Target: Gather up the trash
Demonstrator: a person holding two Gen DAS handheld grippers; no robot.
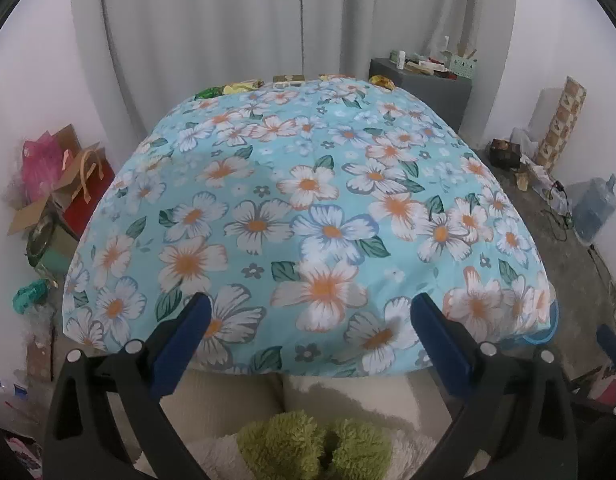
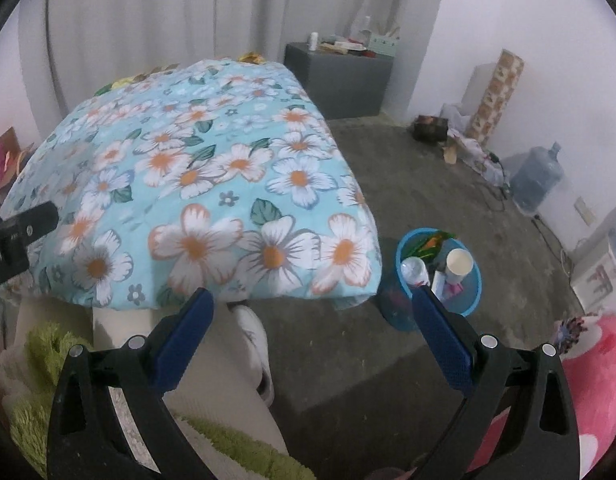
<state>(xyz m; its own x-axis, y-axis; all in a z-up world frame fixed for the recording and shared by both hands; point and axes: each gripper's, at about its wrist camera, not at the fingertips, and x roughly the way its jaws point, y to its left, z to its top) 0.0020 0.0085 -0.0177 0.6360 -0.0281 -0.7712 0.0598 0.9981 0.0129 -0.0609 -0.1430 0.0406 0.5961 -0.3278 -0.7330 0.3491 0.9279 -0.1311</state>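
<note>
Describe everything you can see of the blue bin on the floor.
The blue bin is a small round plastic bucket, see-through blue, standing upright on the grey floor just past the near right corner of the flowered table. It is already well filled: a paper cup, a clear plastic bottle, green wrappers and other scraps show above the rim. The right hand-held gripper hangs open near it, one finger overlapping its front.

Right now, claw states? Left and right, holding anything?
Left claw: open, empty, over the floral tablecloth.
Right claw: open, empty, near the blue trash bin.
</note>
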